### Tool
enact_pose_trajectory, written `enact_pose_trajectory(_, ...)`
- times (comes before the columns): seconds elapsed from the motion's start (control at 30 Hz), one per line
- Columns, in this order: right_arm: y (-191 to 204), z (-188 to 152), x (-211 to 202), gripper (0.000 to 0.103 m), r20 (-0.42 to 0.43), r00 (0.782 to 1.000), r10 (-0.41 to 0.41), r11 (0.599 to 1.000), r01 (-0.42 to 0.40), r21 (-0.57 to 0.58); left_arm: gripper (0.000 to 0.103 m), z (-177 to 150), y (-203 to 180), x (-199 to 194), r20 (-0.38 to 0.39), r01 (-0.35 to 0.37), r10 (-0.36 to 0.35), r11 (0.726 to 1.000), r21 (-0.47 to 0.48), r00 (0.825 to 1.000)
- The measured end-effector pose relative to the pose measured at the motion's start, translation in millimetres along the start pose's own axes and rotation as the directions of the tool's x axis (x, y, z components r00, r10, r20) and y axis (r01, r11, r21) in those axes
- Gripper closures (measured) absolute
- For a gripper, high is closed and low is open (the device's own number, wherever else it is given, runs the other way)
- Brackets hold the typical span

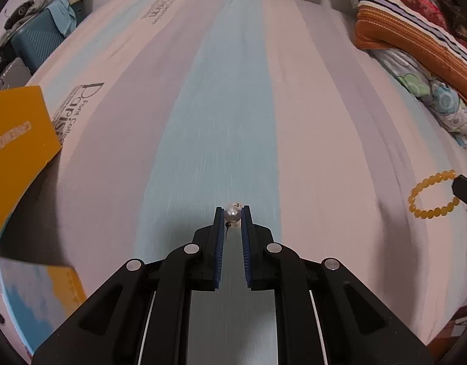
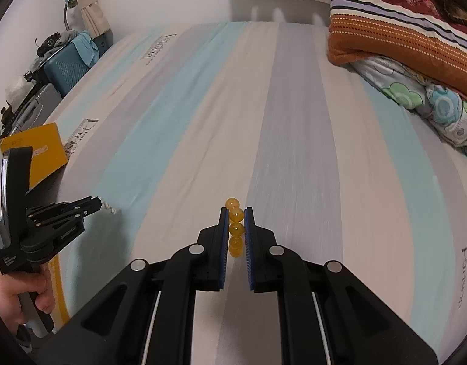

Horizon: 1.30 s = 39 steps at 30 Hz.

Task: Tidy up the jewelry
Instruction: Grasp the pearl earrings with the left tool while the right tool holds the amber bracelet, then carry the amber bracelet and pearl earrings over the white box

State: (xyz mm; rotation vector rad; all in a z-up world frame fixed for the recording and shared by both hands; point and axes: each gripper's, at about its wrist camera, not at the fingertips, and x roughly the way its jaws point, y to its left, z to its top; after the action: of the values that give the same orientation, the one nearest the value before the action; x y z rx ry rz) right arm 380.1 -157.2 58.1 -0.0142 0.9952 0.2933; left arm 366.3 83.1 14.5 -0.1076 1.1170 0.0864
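My left gripper [image 1: 232, 213] is shut on a white pearl bead [image 1: 232, 213] of a pearl piece, held above the striped bed sheet [image 1: 227, 106]. In the right wrist view the left gripper [image 2: 98, 203] shows at the left with a pale beaded strand [image 2: 109, 207] at its tips. My right gripper [image 2: 235, 213] is shut on a yellow bead bracelet [image 2: 235, 228], seen edge-on between the blue pads. In the left wrist view the bracelet [image 1: 432, 194] hangs as a ring from the right gripper's tip [image 1: 463, 187] at the right edge.
A yellow box lid [image 1: 17, 140] stands at the left bed edge, also in the right wrist view [image 2: 41, 149]. Folded blankets and a floral quilt [image 2: 416, 45] lie at the right. A teal suitcase [image 2: 66, 70] stands beyond the bed's left side.
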Motion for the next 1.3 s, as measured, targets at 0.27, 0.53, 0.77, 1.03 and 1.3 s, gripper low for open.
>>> enact_pose_trajectory(0.27, 11.8, -21.3, -38.9, 0.094, 0.029, 1.000, 0.007, 1.000, -0.007, -0.015, 0.093, -23.4, -3.8, -46.5, 0.024, 0.012, -0.013, 0.998, 0.059, 1.000)
enact_pose_trajectory(0.53, 26.4, -45.9, -74.4, 0.094, 0.028, 0.999, 0.019, 0.999, -0.018, -0.030, 0.093, -47.6, 3.9, -89.4, 0.040, 0.013, -0.016, 0.997, 0.080, 0.999)
enact_pose_trajectory(0.77, 40.6, -57.2, -97.2, 0.094, 0.030, 0.999, 0.026, 0.999, -0.025, -0.044, 0.093, -66.4, 13.3, -120.6, 0.049, 0.009, -0.014, 0.996, 0.094, 0.999)
enact_pose_trajectory(1.03, 66.9, -72.6, -111.3, 0.094, 0.025, 0.998, 0.056, 0.997, -0.054, -0.061, 0.093, -84.0, 33.9, -156.4, 0.072, 0.003, -0.010, 0.995, 0.101, 0.997)
enact_pose_trajectory(1.3, 113.2, -75.2, -129.4, 0.094, 0.041, 0.992, 0.119, 0.988, -0.114, -0.100, 0.093, -100.9, 79.4, -199.6, 0.097, -0.030, 0.023, 0.997, 0.067, 0.995)
